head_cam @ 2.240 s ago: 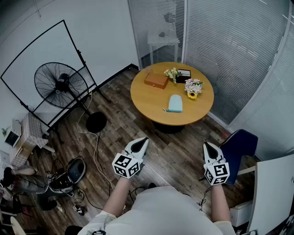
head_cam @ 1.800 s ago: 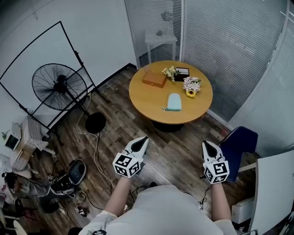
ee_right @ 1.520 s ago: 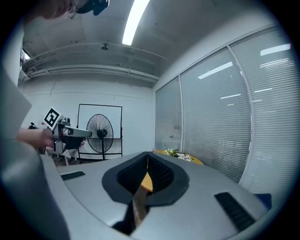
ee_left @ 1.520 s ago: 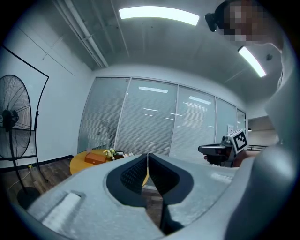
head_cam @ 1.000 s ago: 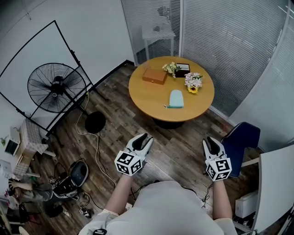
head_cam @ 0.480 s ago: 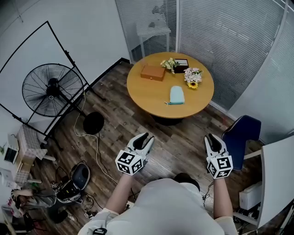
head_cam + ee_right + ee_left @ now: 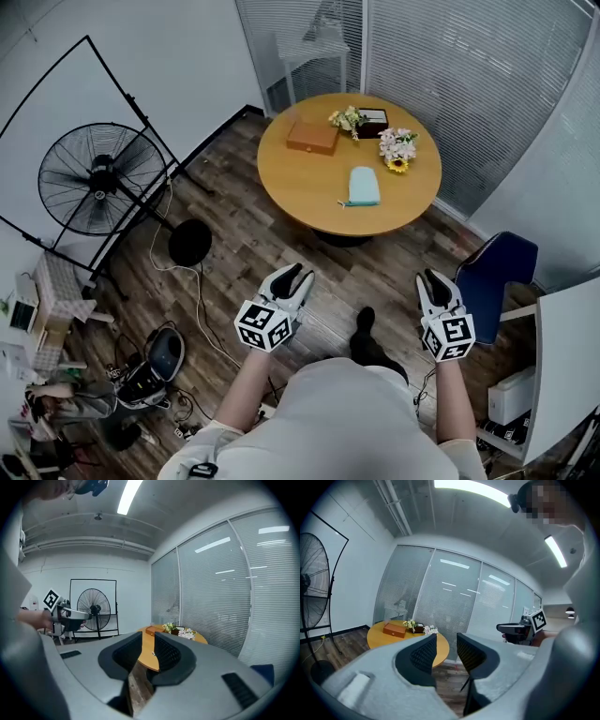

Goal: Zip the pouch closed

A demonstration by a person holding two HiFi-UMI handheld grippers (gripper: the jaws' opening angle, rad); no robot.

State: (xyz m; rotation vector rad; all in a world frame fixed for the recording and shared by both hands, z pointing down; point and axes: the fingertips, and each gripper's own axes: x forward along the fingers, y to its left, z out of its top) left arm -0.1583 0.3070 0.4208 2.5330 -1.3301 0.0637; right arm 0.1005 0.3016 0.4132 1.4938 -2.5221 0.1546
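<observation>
At chest height, nearest: left tool [image 7: 292,274], jaws wide apart, empty; right tool [image 7: 432,279], jaws narrower but parted, empty. On the floor between: cable [image 7: 197,300] at left and blue chair [image 7: 492,277] just beside the right tool, both likely snags on approach. Beyond, well apart: round table [image 7: 281,192], pouch [image 7: 363,185] flat towards its near rim, bare wood around it. Unpinned, it would probably slide when zipped. Farthest: box [image 7: 312,137], flowers [image 7: 397,148].

No lettering, brand or number is legible anywhere; the cubes [image 7: 263,325] carry only black-and-white square markers.
</observation>
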